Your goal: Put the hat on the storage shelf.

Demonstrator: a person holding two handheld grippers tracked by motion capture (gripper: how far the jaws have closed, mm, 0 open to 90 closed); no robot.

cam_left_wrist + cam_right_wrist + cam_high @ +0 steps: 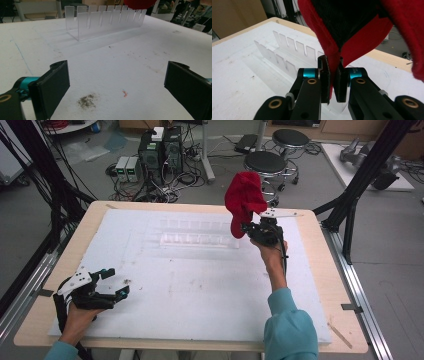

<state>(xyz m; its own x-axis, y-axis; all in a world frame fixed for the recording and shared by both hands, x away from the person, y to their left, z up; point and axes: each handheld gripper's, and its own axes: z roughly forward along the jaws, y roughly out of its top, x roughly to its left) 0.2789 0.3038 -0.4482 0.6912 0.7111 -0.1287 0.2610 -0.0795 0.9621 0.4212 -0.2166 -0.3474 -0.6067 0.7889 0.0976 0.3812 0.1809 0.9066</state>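
Note:
A red cloth cap (pixel 244 199) with a dark lining is held up in the air above the right end of a clear slotted rack (pixel 197 234). My right gripper (pixel 248 229) is shut on the cap's lower edge; in the right gripper view the red fabric (pixel 334 65) is pinched between the two black jaws, with the rack (pixel 287 56) below and behind. My left gripper (pixel 116 282) rests low over the table's near left, open and holding nothing. In the left gripper view its pads (pixel 53 85) stand wide apart, the rack (pixel 105 21) far ahead.
The white foam board (pixel 190 290) covers the wooden table (pixel 320 270). A dark smudge (pixel 87 101) and a small orange mark (pixel 124 93) lie between the left jaws. Stools (pixel 265 164), computers (pixel 160 150) and cables stand on the floor beyond the far edge.

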